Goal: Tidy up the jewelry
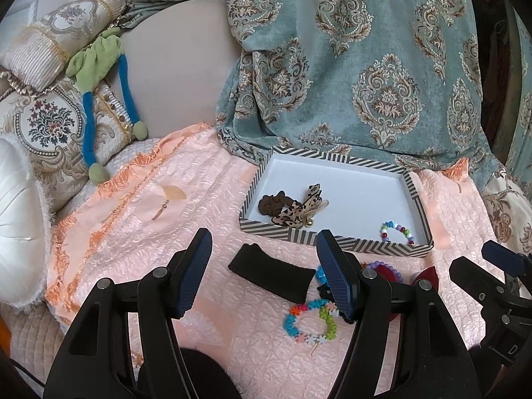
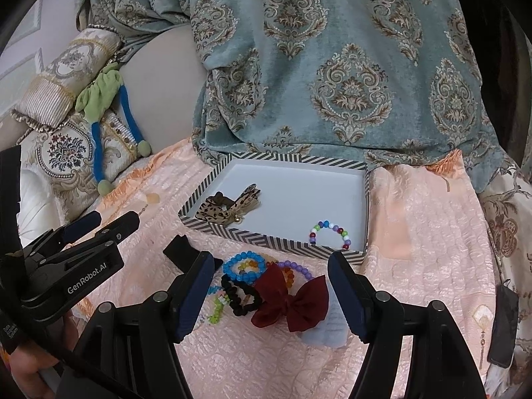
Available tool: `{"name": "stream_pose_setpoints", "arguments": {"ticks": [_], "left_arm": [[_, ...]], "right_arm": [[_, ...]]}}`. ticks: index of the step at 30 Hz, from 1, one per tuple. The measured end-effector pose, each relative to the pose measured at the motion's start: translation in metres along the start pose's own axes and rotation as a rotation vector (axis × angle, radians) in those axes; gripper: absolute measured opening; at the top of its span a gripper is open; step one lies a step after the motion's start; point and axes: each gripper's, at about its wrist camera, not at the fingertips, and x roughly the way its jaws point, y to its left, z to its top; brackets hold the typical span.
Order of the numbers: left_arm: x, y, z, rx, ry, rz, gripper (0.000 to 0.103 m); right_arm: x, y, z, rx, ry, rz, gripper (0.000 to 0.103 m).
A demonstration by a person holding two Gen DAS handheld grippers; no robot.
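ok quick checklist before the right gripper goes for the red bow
1. Right gripper open with nothing between its jaws: ok.
2. Red bow in plain sight and unobstructed from above: ok.
3. Bow free of its neighbours: not ok, it overlaps the black scrunchie and lies against the purple bead bracelet.
4. Striped box has bare floor for it: ok, only the leopard bow and a multicolour bead bracelet show inside.
5. Left gripper out of the way: ok, open and off to the side.
6. Clip under the bow: cannot tell.
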Motion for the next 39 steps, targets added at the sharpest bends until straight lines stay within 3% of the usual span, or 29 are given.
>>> {"name": "stream_pose_setpoints", "arguments": {"ticks": [13, 24, 31, 39], "left_arm": [[0.007, 0.0, -0.001, 0.0, 0.019, 0.001, 0.066], [0.018, 0.013, 0.002, -0.048, 0.071, -0.04, 0.066], [0.031, 0.028, 0.004, -0.108, 0.134, -0.092, 0.066], [0.056, 0.044, -0.005, -0.17, 0.236, -0.129, 0.066]], "right_arm": [[0.005, -0.002, -0.001, 0.005, 0.012, 0.004, 0.069], [0.009, -0.013, -0.002, 0.028, 0.025, -0.002, 0.069], [0.014, -0.016, -0.004, 0.03, 0.038, 0.008, 0.069], [0.043, -0.011, -0.009, -0.026, 0.097, 0.084, 0.066]]}}
